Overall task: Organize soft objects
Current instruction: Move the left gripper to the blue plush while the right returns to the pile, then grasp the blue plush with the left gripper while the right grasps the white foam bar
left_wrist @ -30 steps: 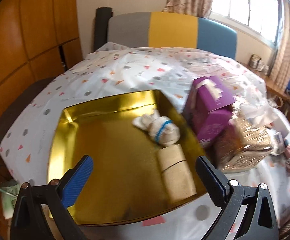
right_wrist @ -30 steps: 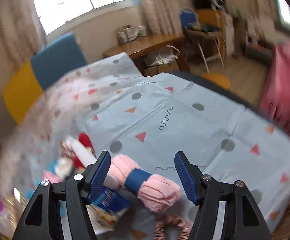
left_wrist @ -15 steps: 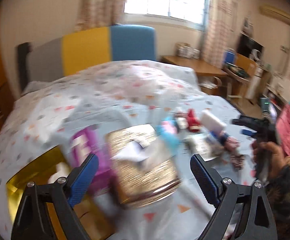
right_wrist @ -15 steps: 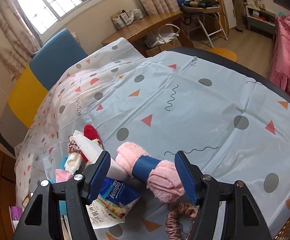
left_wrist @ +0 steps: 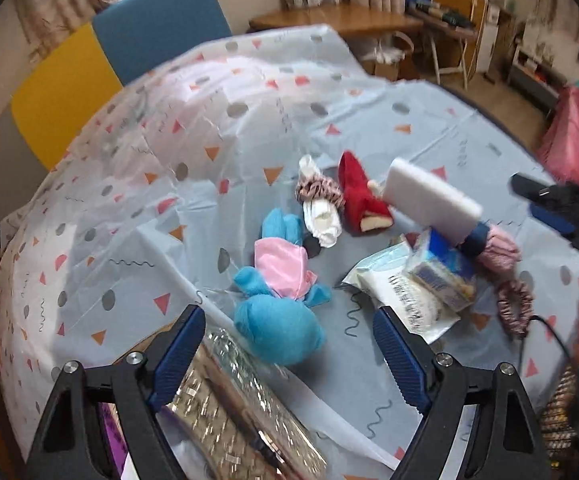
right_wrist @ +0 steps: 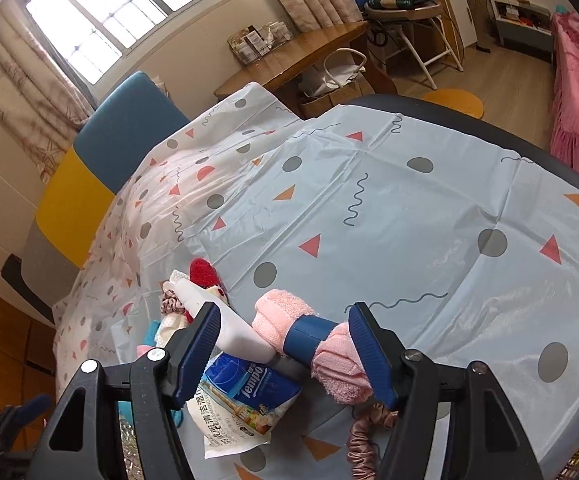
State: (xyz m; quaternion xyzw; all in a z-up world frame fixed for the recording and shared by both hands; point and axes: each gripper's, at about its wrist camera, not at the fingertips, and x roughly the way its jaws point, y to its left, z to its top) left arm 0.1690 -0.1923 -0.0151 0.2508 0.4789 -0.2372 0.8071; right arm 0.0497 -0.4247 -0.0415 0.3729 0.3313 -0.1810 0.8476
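Observation:
My left gripper (left_wrist: 289,344) is open and empty, just above a blue and pink cloth bundle (left_wrist: 279,280). Beyond it lie a white sock with a patterned scrunchie (left_wrist: 319,210), a red slipper sock (left_wrist: 359,196), a white sponge block (left_wrist: 429,198) and a wet-wipe pack (left_wrist: 399,292). My right gripper (right_wrist: 289,354) is open and empty, its fingers on either side of a pink rolled towel with a blue band (right_wrist: 311,338), also visible in the left wrist view (left_wrist: 491,246). A Tempo tissue pack (right_wrist: 249,394) and a pink scrunchie (right_wrist: 363,438) lie below it.
A glittery gold box (left_wrist: 241,408) lies under my left gripper, with a purple box (left_wrist: 109,436) beside it. The patterned tablecloth (right_wrist: 369,216) covers the table. A blue and yellow chair back (left_wrist: 121,60) stands behind. A desk and folding chair (right_wrist: 405,12) are farther off.
My left gripper swung right, away from the gold tray and over the pile of soft items. My right gripper stayed around the pink rolled towel, open.

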